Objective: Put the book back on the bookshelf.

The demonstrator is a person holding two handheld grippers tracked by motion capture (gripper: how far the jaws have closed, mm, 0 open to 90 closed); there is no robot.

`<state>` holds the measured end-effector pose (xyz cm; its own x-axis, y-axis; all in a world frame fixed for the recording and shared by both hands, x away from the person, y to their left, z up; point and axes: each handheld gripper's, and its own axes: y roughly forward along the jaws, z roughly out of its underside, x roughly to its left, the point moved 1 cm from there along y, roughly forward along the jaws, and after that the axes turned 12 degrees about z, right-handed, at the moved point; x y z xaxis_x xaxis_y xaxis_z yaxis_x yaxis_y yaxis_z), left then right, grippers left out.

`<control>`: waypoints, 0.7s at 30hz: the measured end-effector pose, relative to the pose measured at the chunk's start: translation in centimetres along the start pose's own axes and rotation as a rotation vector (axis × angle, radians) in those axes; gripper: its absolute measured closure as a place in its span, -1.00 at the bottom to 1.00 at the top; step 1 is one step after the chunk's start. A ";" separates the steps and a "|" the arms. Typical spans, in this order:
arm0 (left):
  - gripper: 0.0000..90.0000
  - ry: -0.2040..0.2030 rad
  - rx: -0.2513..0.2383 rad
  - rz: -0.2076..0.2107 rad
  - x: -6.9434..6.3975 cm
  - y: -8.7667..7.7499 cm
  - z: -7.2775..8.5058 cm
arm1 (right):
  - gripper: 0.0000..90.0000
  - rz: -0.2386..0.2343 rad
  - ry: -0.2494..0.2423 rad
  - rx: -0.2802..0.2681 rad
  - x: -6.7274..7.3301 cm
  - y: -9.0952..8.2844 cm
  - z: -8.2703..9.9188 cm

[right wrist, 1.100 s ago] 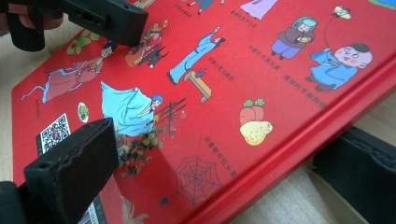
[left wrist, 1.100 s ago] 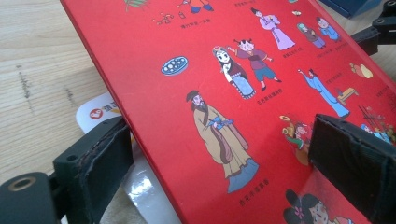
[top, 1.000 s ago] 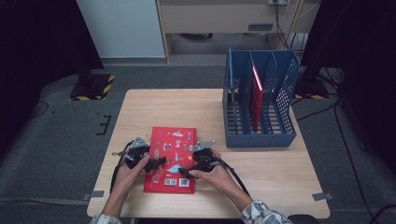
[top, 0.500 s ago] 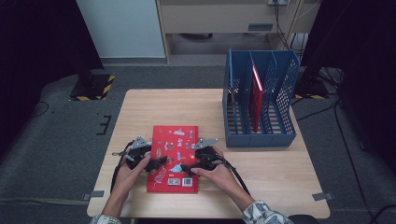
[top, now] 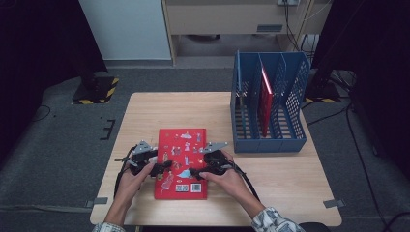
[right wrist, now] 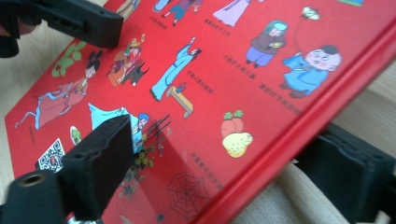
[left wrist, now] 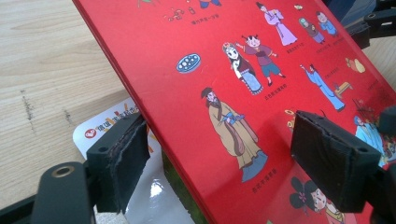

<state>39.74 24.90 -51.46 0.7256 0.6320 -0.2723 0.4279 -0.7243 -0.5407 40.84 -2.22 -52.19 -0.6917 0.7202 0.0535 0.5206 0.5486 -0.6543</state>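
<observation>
grippers: left gripper (top: 162, 167) and right gripper (top: 193, 171) black, grey plates on top | pads: ribbed foam | cables: black | sleeve (top: 273, 221): patterned

Book (left wrist: 243, 84): glossy red card cover, smooth, with printed figures and light glare; shiny white paper page under its lifted edge. Worktop (top: 193, 111): pale matt wood, visible grain. Left tool (left wrist: 233, 172): matt black plastic jaws with rough, fuzzy dark pads. Rack (top: 290, 101): blue perforated plastic. Floor (top: 63, 140): grey rough carpet.

Red book (top: 182, 162) with cartoon figures; blue rack (top: 270, 104)
</observation>
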 end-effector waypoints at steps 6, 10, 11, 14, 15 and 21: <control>-0.56 0.002 -0.009 0.000 -0.2 -0.2 -0.3 | -0.61 0.008 -0.005 -0.010 -0.1 -0.5 -0.2; -0.53 0.009 -0.014 0.003 -0.3 -0.5 -0.4 | -0.58 0.018 -0.013 -0.022 0.0 -0.7 -0.4; -0.53 0.013 -0.018 0.004 -0.4 -0.5 -0.5 | -0.57 0.019 -0.008 -0.022 0.0 -0.8 -0.5; -0.49 0.022 -0.028 0.005 -0.6 -0.7 -0.7 | -0.53 0.028 -0.016 -0.033 0.0 -1.1 -0.7; -0.48 0.027 -0.030 0.007 -0.6 -0.8 -0.7 | -0.53 0.030 -0.017 -0.034 0.0 -1.2 -0.7; -0.46 0.054 -0.044 0.002 -1.2 -1.0 -1.2 | -0.45 0.034 -0.008 -0.058 -0.3 -1.8 -1.1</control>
<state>39.09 24.54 -49.66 0.7539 0.6158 -0.2289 0.4493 -0.7375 -0.5043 40.65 -2.91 -50.15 -0.6770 0.7355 0.0260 0.5716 0.5477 -0.6109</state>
